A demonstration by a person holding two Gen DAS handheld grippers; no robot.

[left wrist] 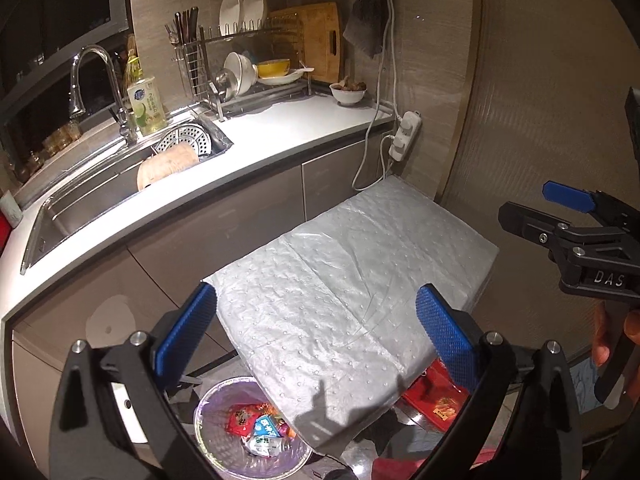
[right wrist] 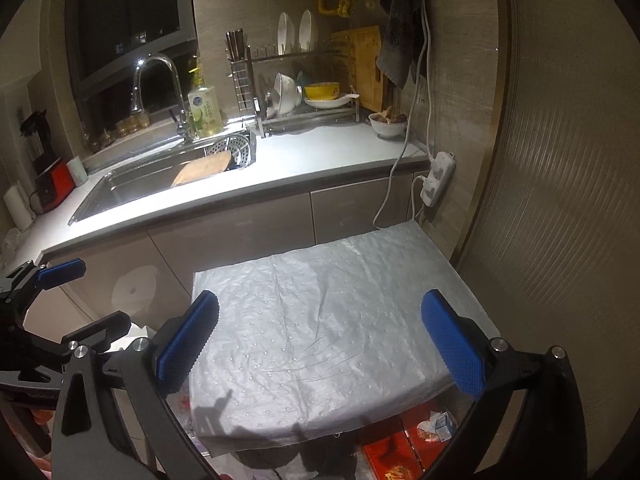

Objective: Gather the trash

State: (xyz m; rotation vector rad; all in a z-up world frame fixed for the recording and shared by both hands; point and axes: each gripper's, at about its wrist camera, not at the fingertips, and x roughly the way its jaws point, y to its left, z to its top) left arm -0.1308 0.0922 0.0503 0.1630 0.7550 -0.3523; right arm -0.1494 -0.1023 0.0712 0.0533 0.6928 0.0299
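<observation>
A small table covered by a white dimpled sheet (left wrist: pixel 344 292) stands by the kitchen cabinets, with nothing on it; it also shows in the right wrist view (right wrist: pixel 320 332). A round bin with a clear liner (left wrist: pixel 224 452) sits on the floor at the table's near left corner and holds several wrappers (left wrist: pixel 260 428). A crumpled white and blue carton (right wrist: pixel 440 426) lies on red packaging (right wrist: pixel 392 456) under the table's front right. My left gripper (left wrist: pixel 316 328) is open and empty above the table's front edge. My right gripper (right wrist: pixel 320 336) is open and empty over the sheet; it shows at the right in the left wrist view (left wrist: pixel 560 216).
A white counter (left wrist: pixel 280 128) with a steel sink (left wrist: pixel 100 192), faucet, soap bottle and dish rack runs behind the table. A power strip (left wrist: pixel 404 136) with cords hangs on the wall at the counter's right end. A ribbed wall panel (right wrist: pixel 560 200) stands on the right. Red packaging (left wrist: pixel 436 404) lies under the table.
</observation>
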